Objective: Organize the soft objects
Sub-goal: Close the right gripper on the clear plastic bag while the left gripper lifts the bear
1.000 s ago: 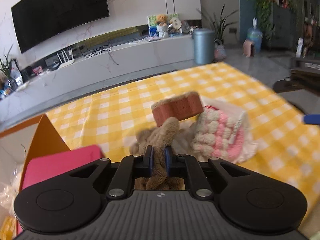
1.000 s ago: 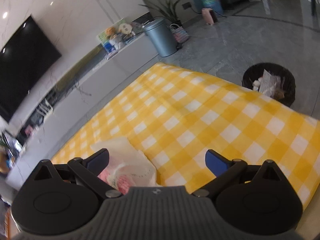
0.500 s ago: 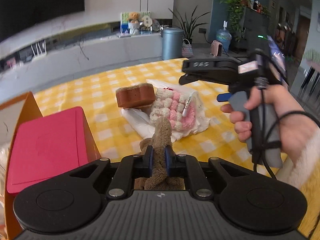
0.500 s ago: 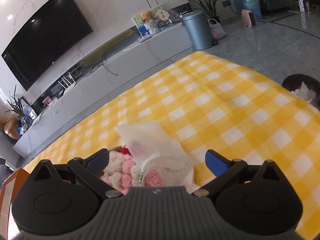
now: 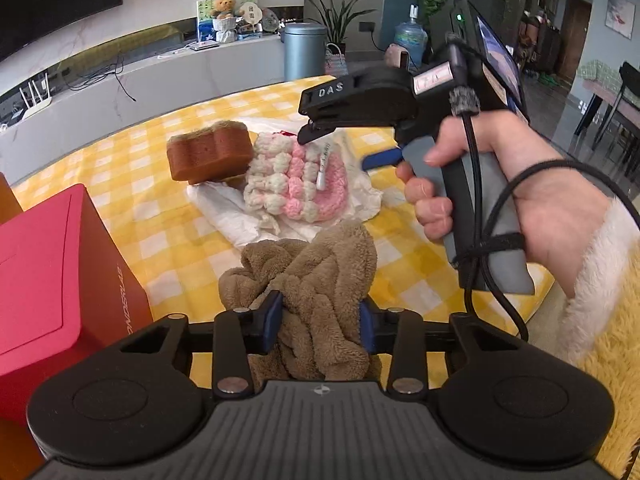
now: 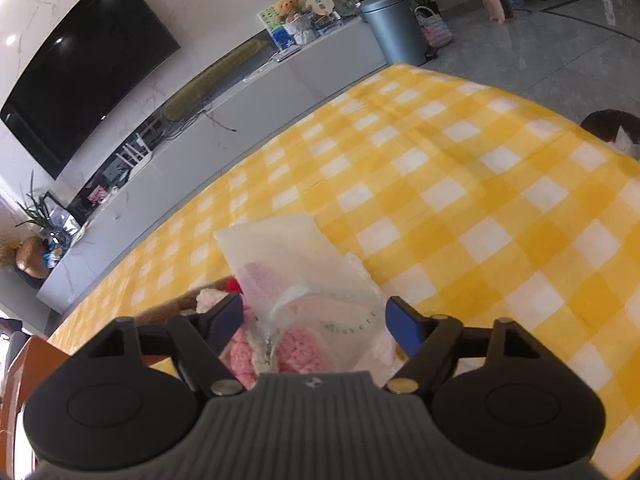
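Sorting is midway here: the left gripper (image 5: 320,318) is opening around a brown fuzzy towel (image 5: 316,280), whose bunched folds are still lying between the blue pads while the rest is slumping onto the yellow checked counter (image 5: 420,256). It looks like a release, with the towel being set down just beside the red box (image 5: 52,272) at the left edge.

The right gripper (image 6: 314,320) is closing over a pink and white crocheted piece (image 5: 296,178), which is lying partly inside a thin white bag (image 6: 280,248) on the counter. The pads are standing either side of the yarn and bag but are not yet pressing on them. From the left wrist view, the person's hand (image 5: 516,200) is gripping the handle and angling the tool down onto the bundle.

Next, I judge, the right gripper needs to finish closing on the yarn itself, not just the slippery bag film, or the bag may slide off and leave the piece behind. The left one needs to clear the towel's loops before pulling away, since the pile could snag on a pad.

A brown sponge-like block (image 5: 210,156) is sitting touching the crocheted piece on its far side and resting on the bag's edge, so a lift could drag or tip it. The towel heap is lying near the bag's front edge.
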{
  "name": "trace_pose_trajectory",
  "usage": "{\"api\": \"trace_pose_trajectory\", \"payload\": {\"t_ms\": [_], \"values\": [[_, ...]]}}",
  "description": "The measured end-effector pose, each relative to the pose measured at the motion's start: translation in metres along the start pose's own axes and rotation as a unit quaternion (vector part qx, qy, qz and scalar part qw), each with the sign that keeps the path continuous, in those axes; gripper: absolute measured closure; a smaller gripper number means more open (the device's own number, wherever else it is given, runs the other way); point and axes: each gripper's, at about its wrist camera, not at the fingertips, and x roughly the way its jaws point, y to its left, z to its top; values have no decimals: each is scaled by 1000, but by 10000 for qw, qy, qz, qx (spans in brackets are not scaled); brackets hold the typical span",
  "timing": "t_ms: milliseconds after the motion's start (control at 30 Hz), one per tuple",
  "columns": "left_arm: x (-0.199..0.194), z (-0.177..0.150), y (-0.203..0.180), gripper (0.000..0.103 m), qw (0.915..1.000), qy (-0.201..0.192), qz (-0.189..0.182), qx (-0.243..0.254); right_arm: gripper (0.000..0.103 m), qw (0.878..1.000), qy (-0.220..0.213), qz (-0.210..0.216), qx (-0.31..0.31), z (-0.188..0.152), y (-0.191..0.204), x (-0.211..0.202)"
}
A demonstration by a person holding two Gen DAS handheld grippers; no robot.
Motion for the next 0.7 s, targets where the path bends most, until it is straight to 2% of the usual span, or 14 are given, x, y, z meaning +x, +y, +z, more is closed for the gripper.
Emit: {"api": "trace_pose_trajectory", "payload": {"t_ms": [33, 67, 133, 233, 300, 467, 700], "values": [[1, 0, -1, 62, 10000, 29, -4, 11, 49, 9999, 4, 93, 80, 0, 0, -1], [1, 0, -1, 63, 10000, 46, -4, 14, 55, 9996, 2, 204, 205, 0, -2, -2], [0, -1, -1, 63, 10000, 52, 7, 2, 81, 9984, -17, 344, 450, 2, -3, -5], [2, 1, 0, 63, 10000, 76, 2, -54, 97, 9995, -173, 179, 174, 2, 8, -14], [2, 2, -1, 63, 9999, 94, 24, -45, 100, 9995, -268, 127, -47, 1, 15, -19], [0, 2, -1, 64, 9999, 108, 24, -67, 102, 9992, -357, 151, -124, 4, 16, -30], [0, 3, 1, 65, 9998, 120, 26, -166, 103, 9967, -749, 31, 310, 15, -9, -71]]}}
